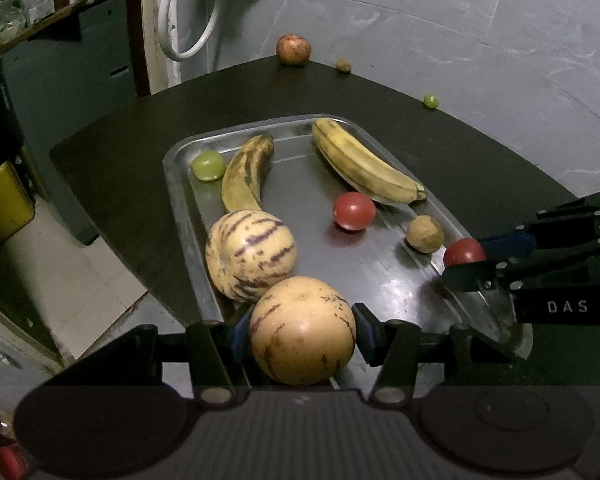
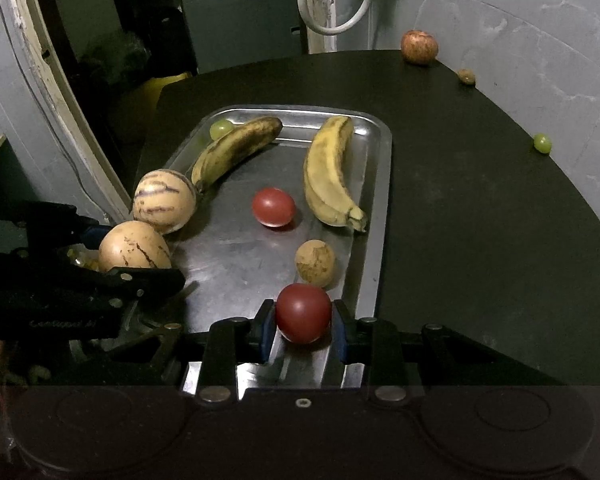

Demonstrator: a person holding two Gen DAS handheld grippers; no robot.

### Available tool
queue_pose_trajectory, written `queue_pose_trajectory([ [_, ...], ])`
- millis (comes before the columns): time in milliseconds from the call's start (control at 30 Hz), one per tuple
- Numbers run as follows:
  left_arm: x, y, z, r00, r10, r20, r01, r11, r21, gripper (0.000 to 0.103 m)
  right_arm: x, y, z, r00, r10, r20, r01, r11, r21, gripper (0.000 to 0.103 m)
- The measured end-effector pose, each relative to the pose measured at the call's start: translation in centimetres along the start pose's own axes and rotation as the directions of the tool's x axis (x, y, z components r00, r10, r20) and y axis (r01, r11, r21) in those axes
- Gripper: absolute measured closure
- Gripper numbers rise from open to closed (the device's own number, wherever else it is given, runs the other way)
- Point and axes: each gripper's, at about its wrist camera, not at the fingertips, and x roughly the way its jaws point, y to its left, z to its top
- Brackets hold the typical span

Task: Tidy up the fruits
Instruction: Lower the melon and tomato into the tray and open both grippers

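Observation:
A steel tray point(image 1: 180, 200) point(image 2: 380, 184) lies on the dark table. My left gripper point(image 1: 302, 334) point(image 2: 134, 256) is shut on a tan striped melon point(image 1: 302, 330) point(image 2: 134, 246) over the tray's near left end. My right gripper point(image 2: 303, 326) point(image 1: 466, 262) is shut on a red tomato point(image 2: 303, 312) point(image 1: 464, 251) just above the tray's near right side. In the tray lie a second striped melon point(image 1: 251, 254) point(image 2: 165, 201), two bananas point(image 1: 364, 162) point(image 2: 328, 172), another tomato point(image 1: 354, 211) point(image 2: 273, 207), a brown round fruit point(image 1: 425, 234) point(image 2: 315, 263) and a green grape point(image 1: 208, 165) point(image 2: 221, 128).
On the table beyond the tray sit an apple point(image 1: 293, 49) point(image 2: 419, 47), a small brown fruit point(image 1: 343, 65) point(image 2: 467, 76) and a green grape point(image 1: 431, 101) point(image 2: 542, 143), all near the far edge by the grey wall. A white hose point(image 1: 188, 12) hangs behind.

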Motion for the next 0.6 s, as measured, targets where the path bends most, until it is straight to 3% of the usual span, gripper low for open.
queue_pose_trajectory([
  [600,0.39,-0.02,0.31,1.000,0.017,0.003,-0.017,1.000,0.023,0.046,0.92,0.11,0.34,1.000,0.008,-0.017,-0.008,1.000,-0.011,0.071],
])
